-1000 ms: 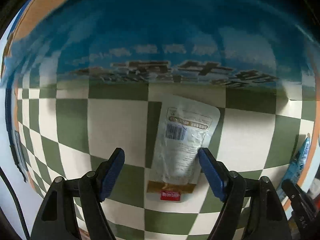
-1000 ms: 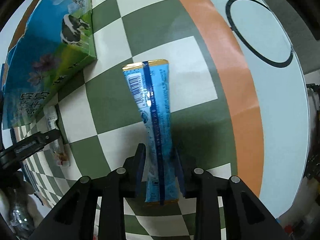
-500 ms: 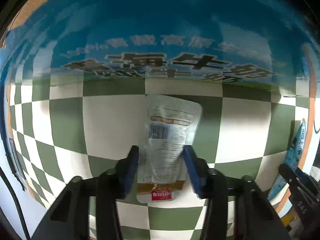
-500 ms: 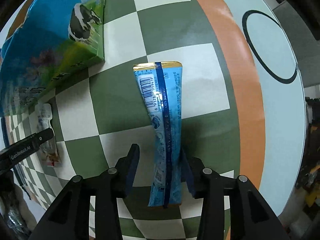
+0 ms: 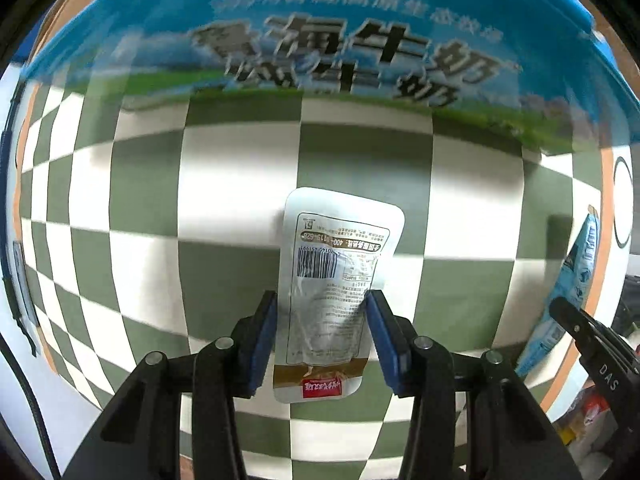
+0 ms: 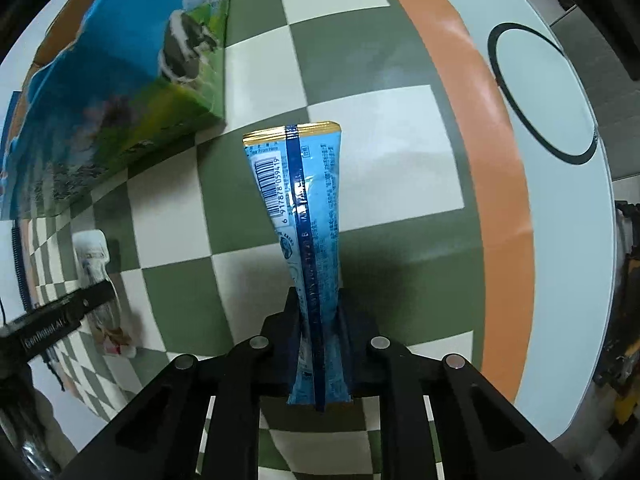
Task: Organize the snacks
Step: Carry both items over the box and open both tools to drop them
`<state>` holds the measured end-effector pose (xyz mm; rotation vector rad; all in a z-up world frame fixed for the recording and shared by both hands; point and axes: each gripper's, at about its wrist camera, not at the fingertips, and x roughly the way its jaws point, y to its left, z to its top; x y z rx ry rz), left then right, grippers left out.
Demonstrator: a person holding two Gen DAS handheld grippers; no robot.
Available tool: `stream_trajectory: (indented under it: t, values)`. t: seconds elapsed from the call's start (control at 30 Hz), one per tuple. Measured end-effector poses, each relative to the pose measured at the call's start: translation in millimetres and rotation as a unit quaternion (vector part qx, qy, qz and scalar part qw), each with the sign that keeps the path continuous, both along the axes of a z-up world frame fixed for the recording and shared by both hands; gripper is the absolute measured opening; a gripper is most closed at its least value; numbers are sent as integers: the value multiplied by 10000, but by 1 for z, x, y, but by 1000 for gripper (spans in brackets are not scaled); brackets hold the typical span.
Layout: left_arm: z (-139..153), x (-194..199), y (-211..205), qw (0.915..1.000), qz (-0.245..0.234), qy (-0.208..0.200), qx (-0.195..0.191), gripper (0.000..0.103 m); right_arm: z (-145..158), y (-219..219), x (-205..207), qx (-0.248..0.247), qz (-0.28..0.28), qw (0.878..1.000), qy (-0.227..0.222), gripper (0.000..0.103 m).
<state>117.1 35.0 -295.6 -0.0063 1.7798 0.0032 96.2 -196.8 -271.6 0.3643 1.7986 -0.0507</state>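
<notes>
My left gripper (image 5: 322,312) is shut on a clear white snack pouch (image 5: 336,264) with a barcode and a brown-red bottom band, held above the checkered cloth. My right gripper (image 6: 320,320) is shut on a long blue snack packet (image 6: 302,216) with a gold top edge, lifted off the cloth. The blue milk carton box (image 5: 340,48) with a cow picture stands just beyond the pouch; it also shows at upper left in the right wrist view (image 6: 120,92). Each gripper's load shows in the other view: the blue packet (image 5: 576,280) and the pouch (image 6: 98,276).
A green and white checkered cloth (image 6: 360,52) with an orange border (image 6: 492,160) covers a pale round table (image 6: 568,240) with a black ring mark (image 6: 496,52). The table's edge is at right. Dark clutter (image 6: 624,340) lies past it.
My left gripper closed on the pouch and lifted it. My right gripper kept hold of the blue packet and raised it, tightening a little. Both views show the box from higher up.
</notes>
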Motion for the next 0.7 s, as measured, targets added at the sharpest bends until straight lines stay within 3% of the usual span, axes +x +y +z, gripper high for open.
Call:
stream_trajectory:
  t: [0.2, 0.4, 0.53, 0.7]
  values:
    - [8, -33, 5, 9999, 59, 19, -152, 43, 13, 18, -10, 429, 2, 9991, -49, 17]
    - [55, -49, -6, 9984, 37, -292, -477, 43, 58, 49, -9, 919, 121, 9952, -309, 17]
    - [103, -36, -10, 9946, -36, -735, -735, 43, 100, 50, 6, 1192, 146, 9906, -653, 17]
    - [145, 28, -13, 9890, -99, -1066, -1021, 43, 158, 48, 46, 1476, 83, 9822, -1159, 17]
